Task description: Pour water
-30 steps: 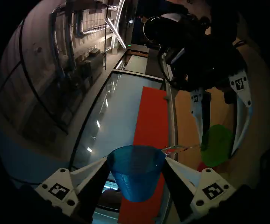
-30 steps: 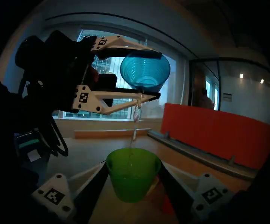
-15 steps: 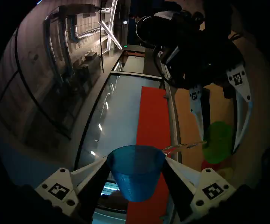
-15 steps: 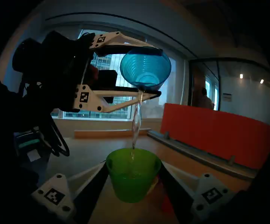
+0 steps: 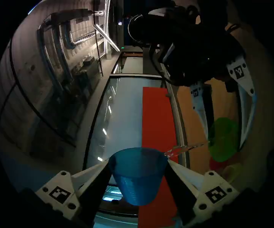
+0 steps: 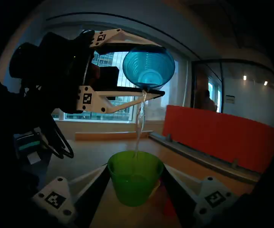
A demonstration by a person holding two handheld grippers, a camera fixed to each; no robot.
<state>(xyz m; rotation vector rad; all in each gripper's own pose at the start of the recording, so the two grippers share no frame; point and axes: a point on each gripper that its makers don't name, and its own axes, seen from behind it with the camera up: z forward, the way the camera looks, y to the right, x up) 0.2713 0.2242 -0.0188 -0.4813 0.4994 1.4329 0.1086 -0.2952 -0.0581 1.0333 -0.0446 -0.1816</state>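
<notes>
My left gripper point(image 5: 137, 175) is shut on a blue plastic cup point(image 5: 138, 174), tipped on its side so that the left gripper view is rotated. A thin stream of water point(image 5: 184, 148) leaves its rim toward the green cup point(image 5: 223, 139), which sits between the right gripper's fingers point(image 5: 198, 106). In the right gripper view the blue cup point(image 6: 148, 68) hangs high, held by the left gripper point(image 6: 137, 64), mouth facing me. The water stream point(image 6: 139, 119) falls into the green cup point(image 6: 134, 176), on which my right gripper point(image 6: 134, 178) is shut, upright above the wooden table point(image 6: 95, 155).
An orange partition point(image 6: 220, 133) runs along the table's right side on a grey rail point(image 6: 205, 159). Large windows point(image 6: 110, 64) stand behind. A person point(image 6: 207, 100) stands far off beyond a glass wall. A small red thing point(image 6: 169, 207) lies on the table under the green cup.
The blue cup has tipped further and risen slightly; the water stream has grown steadier and longer. The green cup holds its place.
</notes>
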